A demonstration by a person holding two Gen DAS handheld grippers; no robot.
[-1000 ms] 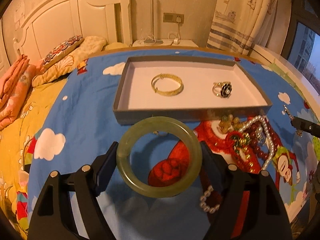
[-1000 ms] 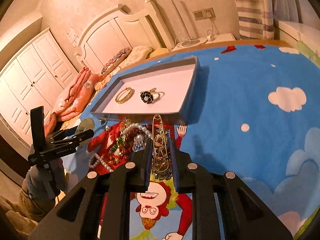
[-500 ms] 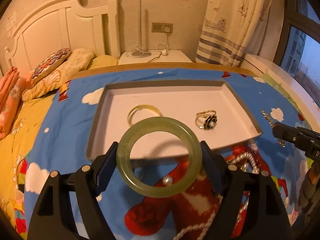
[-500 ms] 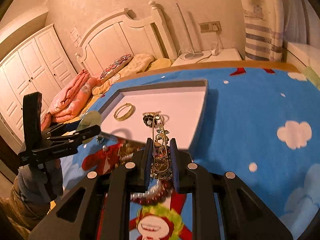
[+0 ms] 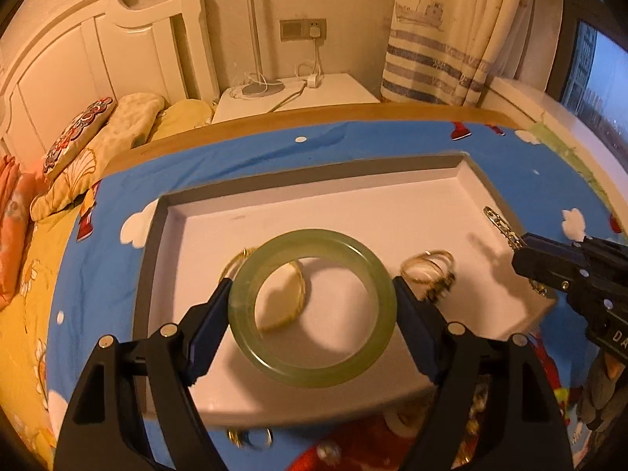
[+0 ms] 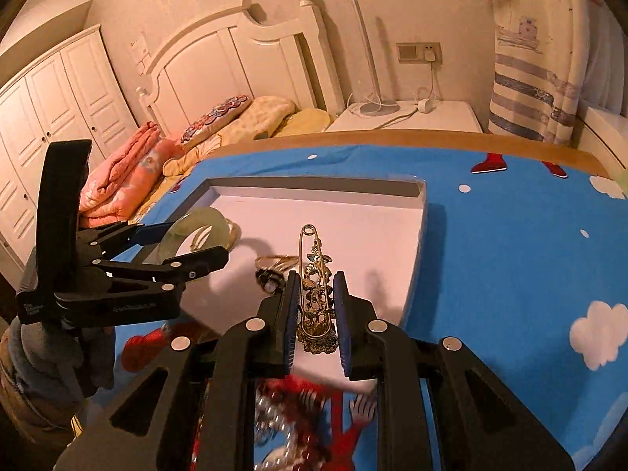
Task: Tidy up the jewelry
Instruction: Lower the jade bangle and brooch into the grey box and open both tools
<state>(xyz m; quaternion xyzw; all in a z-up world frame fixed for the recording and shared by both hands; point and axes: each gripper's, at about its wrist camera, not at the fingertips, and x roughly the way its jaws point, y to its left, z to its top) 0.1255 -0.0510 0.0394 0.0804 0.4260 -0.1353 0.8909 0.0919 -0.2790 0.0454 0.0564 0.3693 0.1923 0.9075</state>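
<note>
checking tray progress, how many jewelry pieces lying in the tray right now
2: a gold bangle left of centre, partly behind the held jade bangle, and a ring to its right. Others may be hidden.

I see a blue cartoon tablecloth (image 6: 510, 259) over the table, a white headboard (image 6: 235, 59), a folded pink blanket (image 6: 125, 172), a patterned pillow (image 5: 78, 133), a white nightstand (image 5: 298, 94), striped curtains (image 5: 439, 39), and wardrobe doors (image 6: 51, 110).

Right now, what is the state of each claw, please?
Left claw: closed on the green jade bangle, above the tray.
Right claw: closed on the gold safety-pin brooch.
</note>
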